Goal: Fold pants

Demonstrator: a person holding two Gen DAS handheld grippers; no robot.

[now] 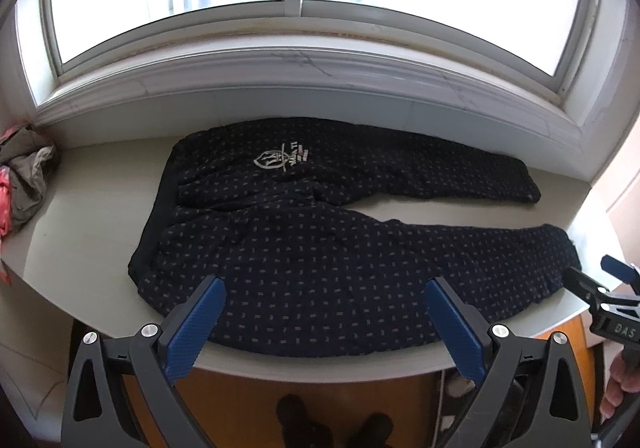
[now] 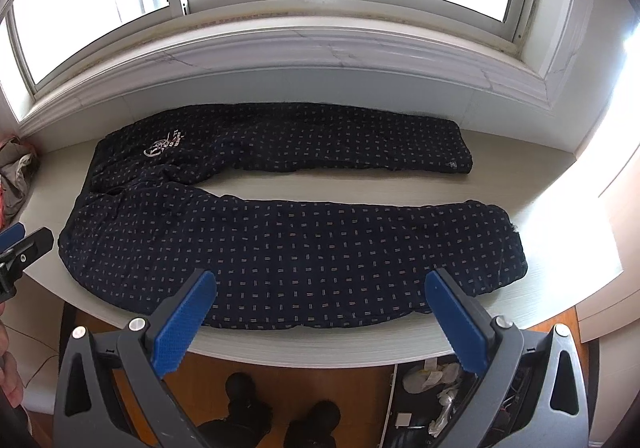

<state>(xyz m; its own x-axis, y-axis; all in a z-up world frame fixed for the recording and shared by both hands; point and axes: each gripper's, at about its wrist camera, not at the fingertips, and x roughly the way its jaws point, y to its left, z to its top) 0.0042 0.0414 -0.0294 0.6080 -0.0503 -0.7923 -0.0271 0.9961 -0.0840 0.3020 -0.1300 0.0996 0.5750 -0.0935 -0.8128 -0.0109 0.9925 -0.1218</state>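
Note:
Dark navy pants (image 1: 320, 248) with small dash marks and a white logo lie flat on the pale table (image 1: 92, 208), waistband at the left, both legs running right with a gap between them. They also show in the right wrist view (image 2: 300, 240). My left gripper (image 1: 324, 288) is open and empty, held just above the near edge of the front leg, toward the waist. My right gripper (image 2: 320, 284) is open and empty over the near edge of the front leg, nearer the cuff. It also shows at the right edge of the left wrist view (image 1: 592, 276).
A white window sill (image 1: 320, 88) and window run behind the table. A heap of grey and pink cloth (image 1: 20, 184) lies at the table's left end. The table's front edge (image 2: 320, 344) is close below the grippers, with wooden floor and dark shoes (image 2: 276, 408) beneath.

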